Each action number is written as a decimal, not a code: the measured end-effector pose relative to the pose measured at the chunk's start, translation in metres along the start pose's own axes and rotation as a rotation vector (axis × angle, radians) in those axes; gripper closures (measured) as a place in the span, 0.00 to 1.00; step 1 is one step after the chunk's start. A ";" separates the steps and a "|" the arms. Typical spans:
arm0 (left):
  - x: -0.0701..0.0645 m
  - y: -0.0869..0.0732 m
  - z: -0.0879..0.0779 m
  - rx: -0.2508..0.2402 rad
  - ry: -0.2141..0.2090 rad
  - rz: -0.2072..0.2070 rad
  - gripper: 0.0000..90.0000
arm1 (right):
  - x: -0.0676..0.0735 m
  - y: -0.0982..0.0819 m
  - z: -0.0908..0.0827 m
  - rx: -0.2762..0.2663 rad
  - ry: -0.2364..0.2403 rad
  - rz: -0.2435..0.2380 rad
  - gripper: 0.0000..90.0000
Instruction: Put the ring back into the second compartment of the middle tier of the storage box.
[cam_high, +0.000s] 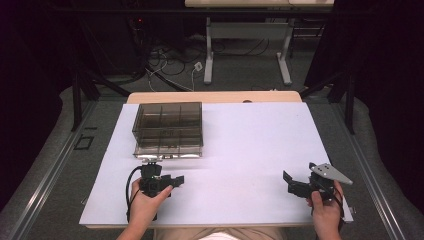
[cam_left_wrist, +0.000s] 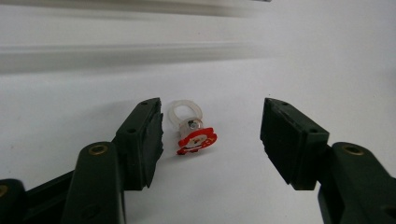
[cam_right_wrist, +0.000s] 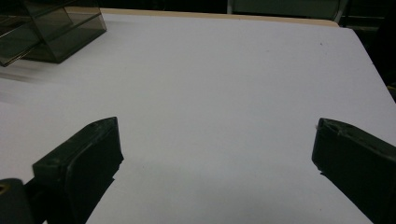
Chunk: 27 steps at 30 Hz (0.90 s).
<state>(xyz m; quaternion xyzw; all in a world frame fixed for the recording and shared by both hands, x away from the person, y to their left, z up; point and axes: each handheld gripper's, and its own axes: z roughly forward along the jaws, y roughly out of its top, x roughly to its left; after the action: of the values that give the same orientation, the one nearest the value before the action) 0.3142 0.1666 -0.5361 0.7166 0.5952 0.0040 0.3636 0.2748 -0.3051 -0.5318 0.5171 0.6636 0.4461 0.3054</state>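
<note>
A small clear plastic ring (cam_left_wrist: 187, 113) with a red Santa figure (cam_left_wrist: 196, 141) on it lies on the white table top. My left gripper (cam_left_wrist: 212, 121) is open around it, and the ring lies nearer the left-hand jaw without touching either one. In the high view a hand holds the left gripper (cam_high: 167, 181) just in front of a smoky transparent compartment box (cam_high: 167, 129). My right gripper (cam_high: 292, 184) is at the front right of the table, held by the other hand. Its jaws stand wide open (cam_right_wrist: 215, 128) over bare table with nothing between them.
The compartment box (cam_right_wrist: 42, 32) stands at the back left of the white sheet (cam_high: 250, 145), its lid up. A wooden table edge (cam_high: 215, 96) runs behind the sheet. Beyond it are table legs (cam_high: 209, 60) and cables on the floor.
</note>
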 end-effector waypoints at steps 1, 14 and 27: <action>0.000 0.000 0.000 0.008 -0.003 0.003 0.46 | 0.000 0.000 0.001 -0.007 0.002 0.001 0.01; 0.001 -0.001 0.005 0.030 0.032 -0.005 0.55 | 0.000 -0.001 0.002 0.005 0.010 0.008 0.02; 0.000 -0.002 0.009 0.049 0.029 -0.007 0.62 | 0.000 -0.001 0.003 0.013 0.015 0.012 0.02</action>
<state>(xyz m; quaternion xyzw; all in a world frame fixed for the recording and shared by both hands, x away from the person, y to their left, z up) 0.3164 0.1624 -0.5435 0.7230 0.6028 -0.0014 0.3374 0.2768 -0.3044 -0.5341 0.5197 0.6656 0.4476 0.2942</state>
